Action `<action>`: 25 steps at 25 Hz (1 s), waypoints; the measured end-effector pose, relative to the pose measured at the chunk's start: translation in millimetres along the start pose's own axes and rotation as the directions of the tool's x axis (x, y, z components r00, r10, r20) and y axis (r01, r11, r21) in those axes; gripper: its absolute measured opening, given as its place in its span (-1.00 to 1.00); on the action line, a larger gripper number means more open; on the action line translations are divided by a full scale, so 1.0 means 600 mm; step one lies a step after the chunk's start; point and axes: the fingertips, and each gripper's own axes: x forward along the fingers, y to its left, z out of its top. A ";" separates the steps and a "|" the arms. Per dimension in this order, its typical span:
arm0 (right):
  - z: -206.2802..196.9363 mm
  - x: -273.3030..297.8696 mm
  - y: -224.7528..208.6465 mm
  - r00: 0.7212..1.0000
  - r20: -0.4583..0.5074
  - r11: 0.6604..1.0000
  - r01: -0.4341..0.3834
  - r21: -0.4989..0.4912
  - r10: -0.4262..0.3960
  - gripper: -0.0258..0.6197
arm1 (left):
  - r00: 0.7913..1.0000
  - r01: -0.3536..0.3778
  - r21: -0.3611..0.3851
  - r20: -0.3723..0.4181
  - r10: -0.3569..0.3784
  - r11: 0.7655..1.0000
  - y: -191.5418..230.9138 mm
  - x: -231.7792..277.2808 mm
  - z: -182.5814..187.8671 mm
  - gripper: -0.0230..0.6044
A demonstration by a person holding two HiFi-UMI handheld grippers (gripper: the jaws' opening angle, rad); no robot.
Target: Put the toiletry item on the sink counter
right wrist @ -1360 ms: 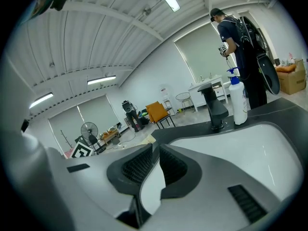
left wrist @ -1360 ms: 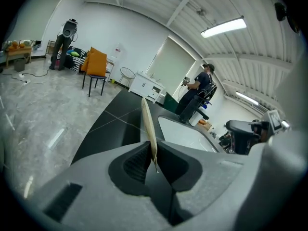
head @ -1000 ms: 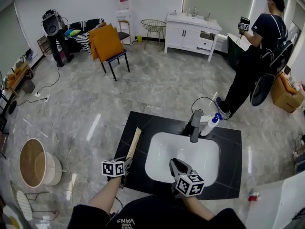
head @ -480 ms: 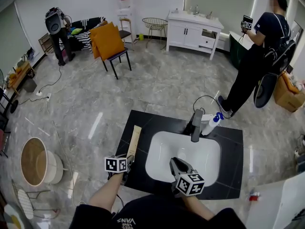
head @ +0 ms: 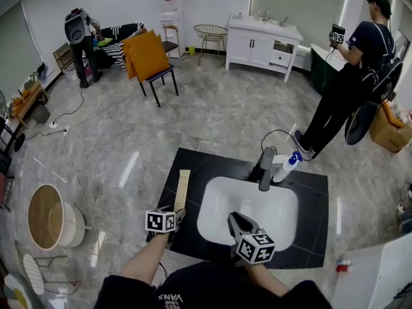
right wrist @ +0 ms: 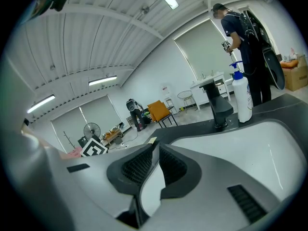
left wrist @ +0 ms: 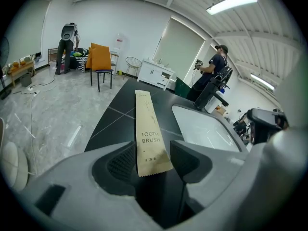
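Observation:
The toiletry item is a toothbrush in a tan paper packet (head: 181,188) (left wrist: 147,129). It lies flat on the black sink counter (head: 315,205), left of the white basin (head: 248,201). My left gripper (head: 172,216) (left wrist: 153,160) sits at the packet's near end. Its jaws have just been opening. The packet's tip lies between them with a gap on each side, so the pads do not press it. My right gripper (head: 236,223) (right wrist: 157,160) hovers over the basin's near edge, shut and empty.
A dark faucet (head: 265,168) and a white spray bottle with a blue top (head: 286,167) stand behind the basin. A person (head: 351,76) stands at the right. An orange chair (head: 149,62) and a white cabinet (head: 261,44) stand farther back.
My left gripper's jaws have opened off the toothbrush packet, which now rests loose on the counter. The right gripper has stayed still.

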 end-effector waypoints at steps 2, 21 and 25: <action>-0.001 -0.001 0.002 1.000 0.000 1.000 -0.002 -0.001 0.002 -0.79 | 1.000 0.004 0.011 0.007 -0.004 1.000 -0.003 -0.001 0.004 -0.19; -0.028 -0.051 0.053 1.000 0.019 1.000 0.021 -0.020 -0.020 -0.79 | 0.958 -0.007 0.130 0.286 -0.030 0.992 -0.029 -0.133 0.055 -0.61; -0.039 -0.067 0.065 0.999 0.024 0.999 0.036 -0.028 -0.035 -0.79 | 0.936 -0.009 0.161 0.350 -0.049 0.987 -0.041 -0.177 0.057 -0.74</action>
